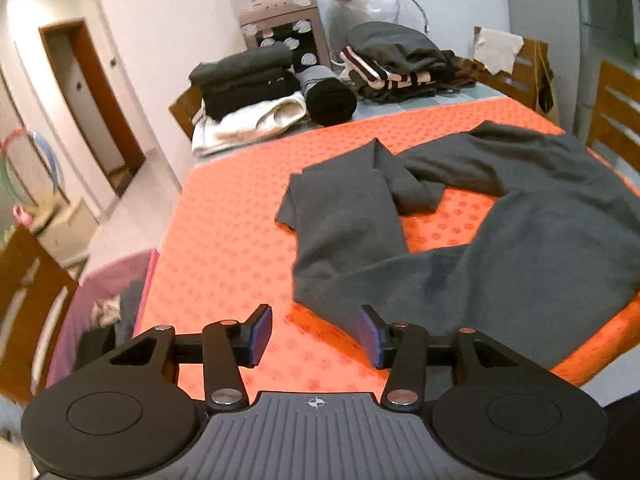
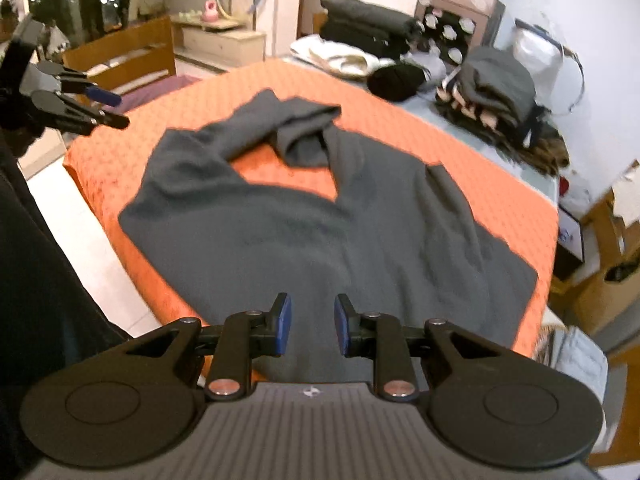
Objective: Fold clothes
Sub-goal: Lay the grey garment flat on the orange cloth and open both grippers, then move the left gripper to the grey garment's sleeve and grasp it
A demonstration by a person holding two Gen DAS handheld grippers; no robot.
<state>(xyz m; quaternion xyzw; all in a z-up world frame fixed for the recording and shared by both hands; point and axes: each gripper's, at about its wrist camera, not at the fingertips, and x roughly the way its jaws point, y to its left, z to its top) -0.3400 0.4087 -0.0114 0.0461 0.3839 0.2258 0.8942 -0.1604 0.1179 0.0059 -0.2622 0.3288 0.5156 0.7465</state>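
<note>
Sweater [image 2: 320, 232] was dark grey and lay spread out on the orange cloth [image 1: 224, 240] covering the desk, body toward the near edge and both sleeves folded in so the cuffs met around a patch of bare orange. Left gripper [image 1: 316, 334] hung over the near-left part of the cloth with its jaws released and fairly wide, nothing between them; the sweater's lower left corner sat just past the right blue pad, not touching as far as I could see. Right gripper [image 2: 313, 324] hovered right above the sweater's hem, jaws parted by a narrower gap and empty too, with grey fabric showing straight through the gap underneath. From the right wrist view the left gripper [image 2: 108, 108] also showed up at the far left edge, held above the desk corner. Further back on the desk sat a stack of folded dark clothes [image 1: 244, 80] on something white, a rolled black item [image 1: 330, 100], and a messier pile with a striped piece [image 1: 396, 60].
</note>
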